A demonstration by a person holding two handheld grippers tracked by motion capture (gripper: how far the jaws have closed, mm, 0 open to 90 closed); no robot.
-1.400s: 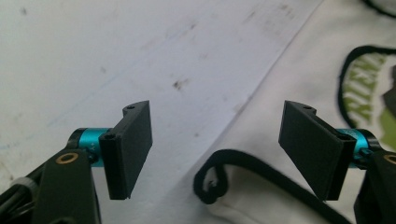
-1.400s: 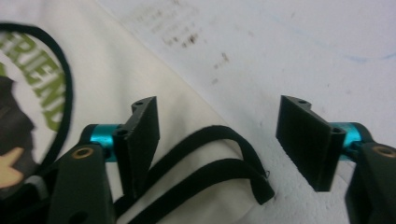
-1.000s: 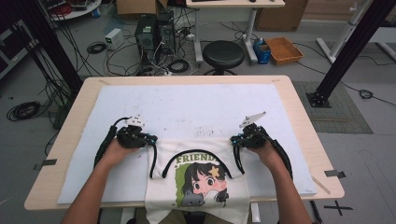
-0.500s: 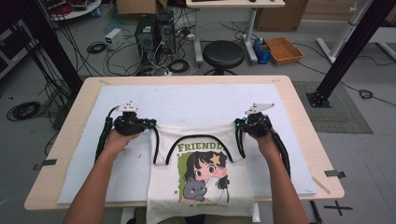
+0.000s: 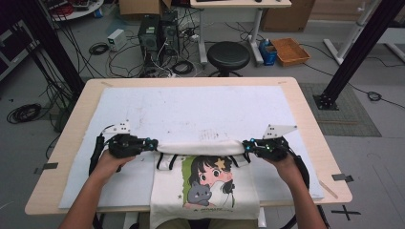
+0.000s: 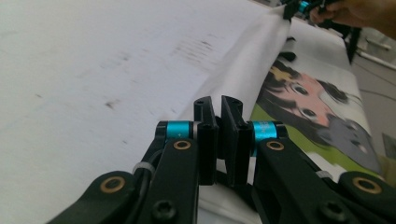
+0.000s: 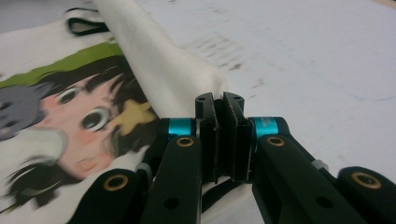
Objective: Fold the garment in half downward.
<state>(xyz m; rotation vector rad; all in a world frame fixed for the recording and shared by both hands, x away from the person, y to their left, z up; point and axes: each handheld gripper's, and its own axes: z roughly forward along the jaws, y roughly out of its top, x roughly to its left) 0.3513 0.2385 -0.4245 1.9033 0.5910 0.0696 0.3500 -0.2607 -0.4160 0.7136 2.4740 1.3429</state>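
Both tools are clenched on the shirt (image 5: 205, 183): the left tool (image 5: 152, 144) pinches one end of its folded top edge, the right tool (image 5: 247, 146) the other. The fold hangs taut between them over the white mat (image 5: 200, 107), and the printed body trails off the near edge of the desk (image 5: 310, 112). The pinches look shallow, so uneven pulling could slip a corner free, and the fold would then land crooked.
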